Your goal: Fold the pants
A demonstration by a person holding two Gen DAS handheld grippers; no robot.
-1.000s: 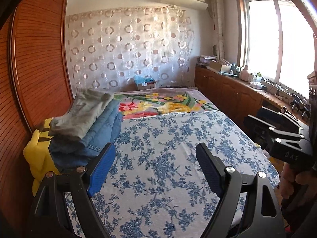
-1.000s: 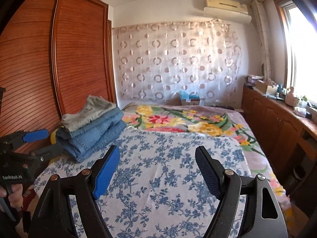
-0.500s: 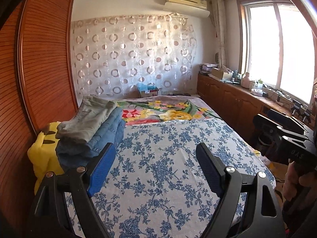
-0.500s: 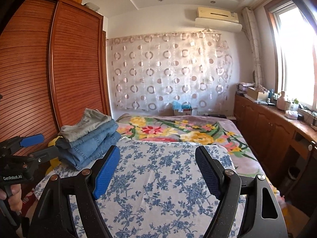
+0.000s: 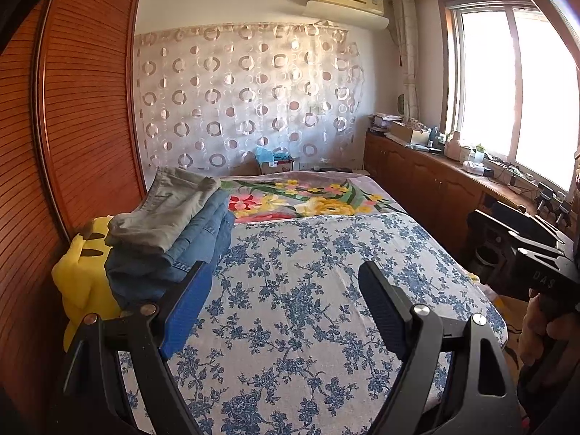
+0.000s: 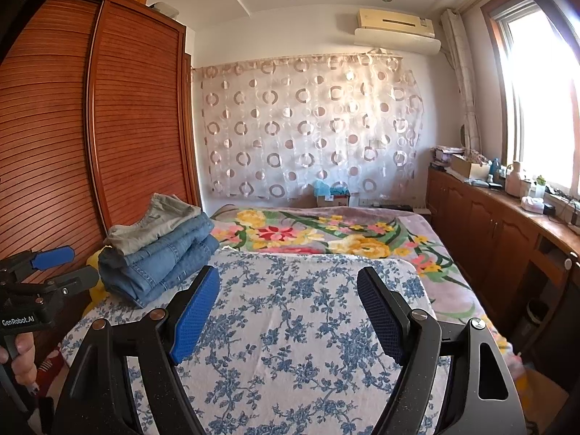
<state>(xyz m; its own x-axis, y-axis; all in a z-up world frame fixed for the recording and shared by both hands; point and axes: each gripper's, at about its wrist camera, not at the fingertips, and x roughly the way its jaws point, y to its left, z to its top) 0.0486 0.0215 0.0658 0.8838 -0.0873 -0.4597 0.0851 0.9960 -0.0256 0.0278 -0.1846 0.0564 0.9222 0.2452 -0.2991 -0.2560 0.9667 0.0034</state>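
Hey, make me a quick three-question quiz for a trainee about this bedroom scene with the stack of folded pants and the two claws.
1. True or false: the left claw and the right claw are both open with nothing between their fingers.
2. Multiple choice: what lies on top of the stack of folded pants? A) grey-green pants B) a red towel C) a white shirt
3. Fill in: the stack sits at the edge of the bed nearest the wooden ______.

Key: 1 true; 2 A; 3 wardrobe.
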